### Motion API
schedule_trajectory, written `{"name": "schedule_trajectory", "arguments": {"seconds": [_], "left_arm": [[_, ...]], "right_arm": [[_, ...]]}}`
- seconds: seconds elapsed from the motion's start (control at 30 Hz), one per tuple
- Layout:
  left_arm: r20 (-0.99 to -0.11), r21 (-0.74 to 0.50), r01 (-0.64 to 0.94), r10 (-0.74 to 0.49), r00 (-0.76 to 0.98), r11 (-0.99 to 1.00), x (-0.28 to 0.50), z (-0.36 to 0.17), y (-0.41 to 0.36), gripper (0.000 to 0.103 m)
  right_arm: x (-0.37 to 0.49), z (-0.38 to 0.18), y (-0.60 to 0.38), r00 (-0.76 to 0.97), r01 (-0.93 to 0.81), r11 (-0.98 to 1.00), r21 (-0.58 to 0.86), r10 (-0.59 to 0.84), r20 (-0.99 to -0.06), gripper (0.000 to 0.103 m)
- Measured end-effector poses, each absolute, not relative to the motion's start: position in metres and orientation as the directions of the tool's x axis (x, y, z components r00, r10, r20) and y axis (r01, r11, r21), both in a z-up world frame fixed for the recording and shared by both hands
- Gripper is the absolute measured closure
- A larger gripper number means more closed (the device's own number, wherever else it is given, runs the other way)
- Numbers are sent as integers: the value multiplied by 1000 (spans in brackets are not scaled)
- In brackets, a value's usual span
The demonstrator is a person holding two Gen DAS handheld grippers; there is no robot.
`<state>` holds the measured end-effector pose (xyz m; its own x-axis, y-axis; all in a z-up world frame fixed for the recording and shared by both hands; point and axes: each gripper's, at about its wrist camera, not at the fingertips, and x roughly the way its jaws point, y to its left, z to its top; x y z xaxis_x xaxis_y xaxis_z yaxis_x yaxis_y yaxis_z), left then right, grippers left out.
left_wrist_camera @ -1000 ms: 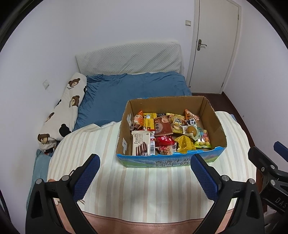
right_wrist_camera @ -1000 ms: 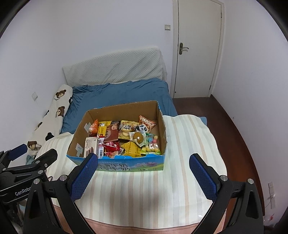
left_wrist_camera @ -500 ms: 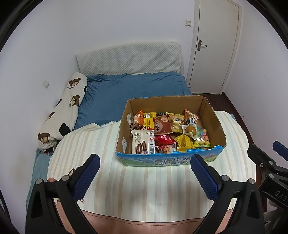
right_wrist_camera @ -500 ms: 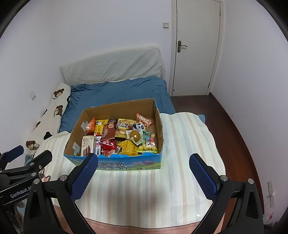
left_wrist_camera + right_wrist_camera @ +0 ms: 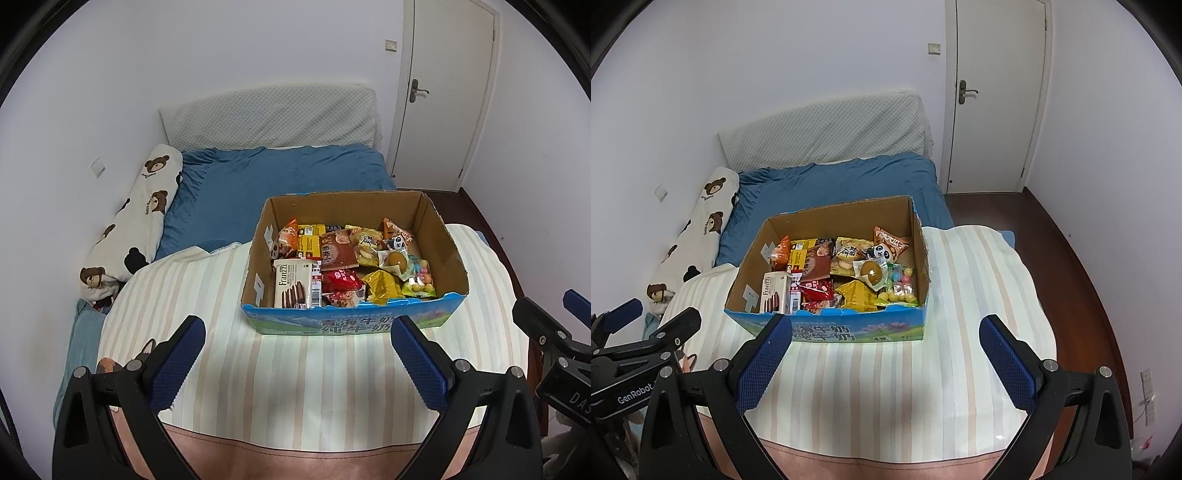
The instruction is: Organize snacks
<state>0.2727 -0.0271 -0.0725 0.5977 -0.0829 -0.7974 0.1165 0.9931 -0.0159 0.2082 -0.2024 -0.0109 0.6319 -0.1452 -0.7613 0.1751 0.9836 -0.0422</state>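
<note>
Left wrist view: our left gripper (image 5: pixel 295 363) and right gripper (image 5: pixel 884 363) gape wide, empty. Franzzi wafer pack (image 5: pixel 294 282), seven o'clock in the cardboard box (image 5: pixel 354 323): we judge it light, crushable; pinch its long edges.

Two near, downward-forward wrist views, both on the snack box (image 5: pixel 354 258) (image 5: pixel 831 266).

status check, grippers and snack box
Left gripper and right gripper open, empty. Snack box full, on striped blanket. Nothing in the way.

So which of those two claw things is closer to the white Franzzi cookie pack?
Left, I'd judge. The left gripper hangs just before the Franzzi pack, near the box's left corner; the right gripper sits further right, nearer the box's middle.
</note>
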Motion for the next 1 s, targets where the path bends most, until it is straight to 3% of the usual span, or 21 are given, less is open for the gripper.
{"name": "schedule_trajectory", "arguments": {"seconds": [1.0], "left_arm": [[-772, -2, 127, -82, 630, 992, 266, -61, -28, 0]], "right_arm": [[200, -3, -201, 645, 177, 983, -44, -150, -749, 0]]}}
